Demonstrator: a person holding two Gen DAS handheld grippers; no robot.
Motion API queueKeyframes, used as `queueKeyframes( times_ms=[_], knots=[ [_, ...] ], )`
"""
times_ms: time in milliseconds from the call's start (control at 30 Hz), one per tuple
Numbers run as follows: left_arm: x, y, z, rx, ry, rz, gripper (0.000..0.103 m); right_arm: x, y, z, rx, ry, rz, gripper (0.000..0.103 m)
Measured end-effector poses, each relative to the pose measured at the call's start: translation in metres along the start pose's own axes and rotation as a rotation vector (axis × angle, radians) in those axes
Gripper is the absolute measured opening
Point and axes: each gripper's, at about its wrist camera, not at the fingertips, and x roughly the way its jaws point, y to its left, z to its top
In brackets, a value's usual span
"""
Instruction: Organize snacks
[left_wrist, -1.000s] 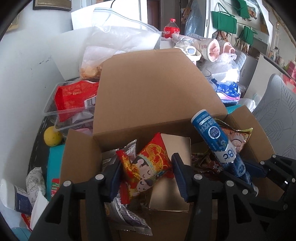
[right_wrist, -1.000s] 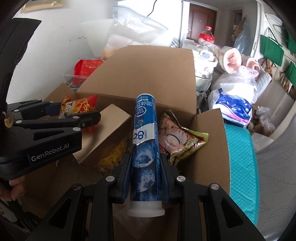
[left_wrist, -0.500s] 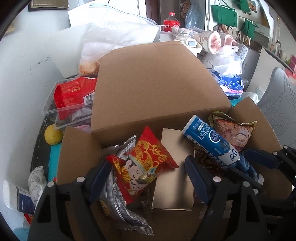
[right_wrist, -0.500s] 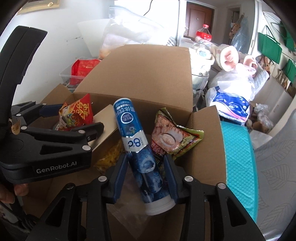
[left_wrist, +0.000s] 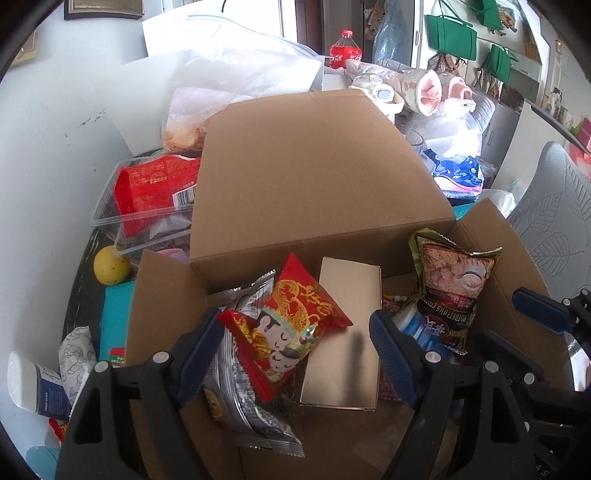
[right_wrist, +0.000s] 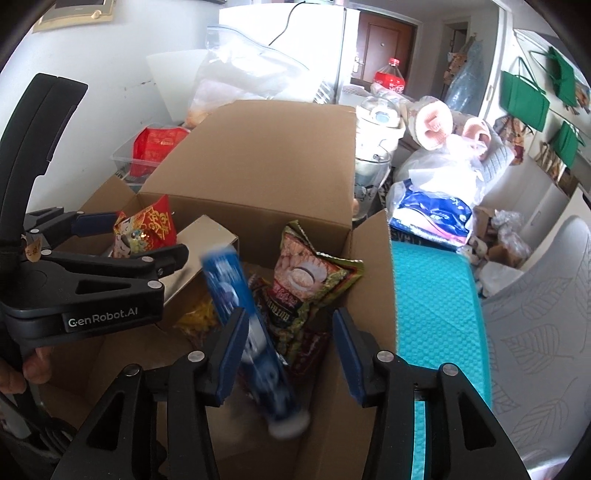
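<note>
Right gripper (right_wrist: 286, 350) fingers apart — blue tube (right_wrist: 245, 328) blurred, apparently dropping into cardboard box (right_wrist: 369, 266). Left gripper (left_wrist: 295, 354) fingers apart around red packet (left_wrist: 288, 325) — seemingly just placed.

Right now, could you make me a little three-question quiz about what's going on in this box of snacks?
1. True or false: the right gripper is clamped on the blue tube.
2. Which packet lies between the fingers of the left gripper? A) red cartoon packet B) green-edged packet C) cola bottle
3. What holds all these snacks?

Key: 1. False, its jaws stand open and the tube looks blurred. 2. A. 3. The cardboard box.
</note>
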Motion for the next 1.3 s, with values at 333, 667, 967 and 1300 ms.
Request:
queueKeyframes(
  times_ms=[333, 667, 967, 1300],
  knots=[
    [-0.049, -0.001, 0.008, -0.009, -0.087, 0.001, 0.081, -0.03, -0.008, 0.003, 0.045, -0.049, 0.031, 0.047],
    [-0.113, -0.004, 0.009, -0.015, -0.193, -0.026, 0.081, -0.087, -0.011, 0.009, 0.06, -0.164, 0.009, 0.047],
    [-0.197, -0.008, -0.011, -0.009, -0.354, -0.042, 0.081, -0.155, -0.007, 0.0, 0.061, -0.315, -0.019, 0.053],
    [-0.266, -0.016, -0.057, 0.037, -0.461, -0.038, 0.081, -0.23, 0.012, -0.038, 0.033, -0.443, -0.048, 0.064]
  ],
)
